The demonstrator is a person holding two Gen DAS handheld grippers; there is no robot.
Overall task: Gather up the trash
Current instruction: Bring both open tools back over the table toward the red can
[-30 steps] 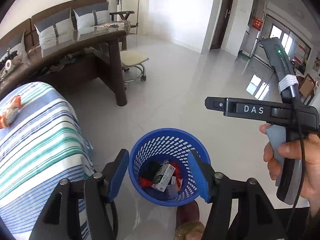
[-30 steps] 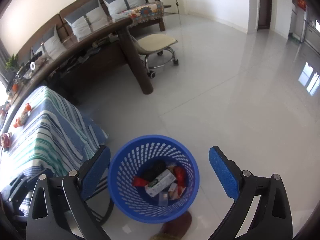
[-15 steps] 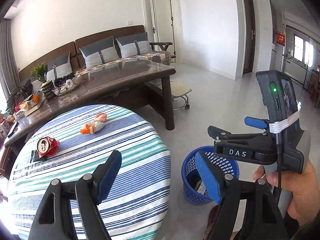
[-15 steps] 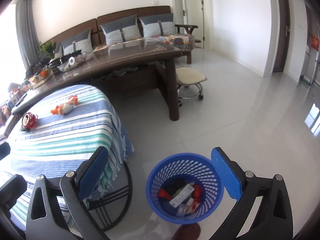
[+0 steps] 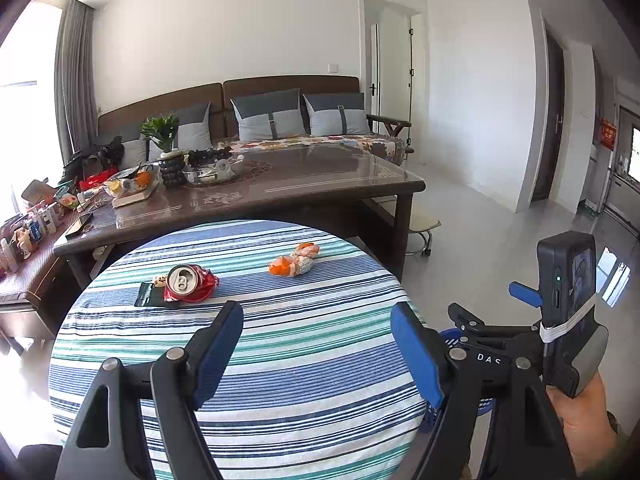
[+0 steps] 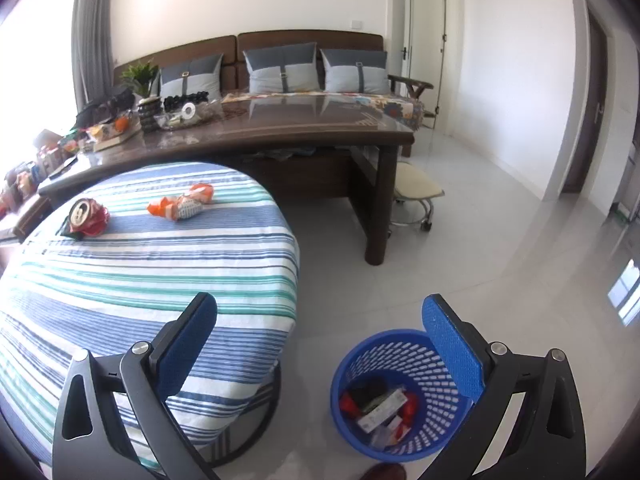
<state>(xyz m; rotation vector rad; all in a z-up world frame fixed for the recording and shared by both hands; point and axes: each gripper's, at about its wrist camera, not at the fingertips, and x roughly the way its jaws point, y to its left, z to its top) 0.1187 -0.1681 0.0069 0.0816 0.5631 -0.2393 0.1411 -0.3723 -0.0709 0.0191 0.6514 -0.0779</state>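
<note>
Blue-padded and spread wide with nothing between its jaws, the left tool (image 5: 318,346) hangs over the striped desk (image 5: 280,380); the right tool (image 6: 320,344) is equally parted and empty, above the floor between desk and blue basket (image 6: 360,364). From the left tool, the crushed red can (image 5: 191,283) lies at eleven o'clock and the orange wrapper (image 5: 294,265) at twelve, well apart. The basket, already holding litter, stands at the right tool's five o'clock. Likely risks: the flattened can slipping from the pads, or the jaws snagging the loose cloth.
</note>
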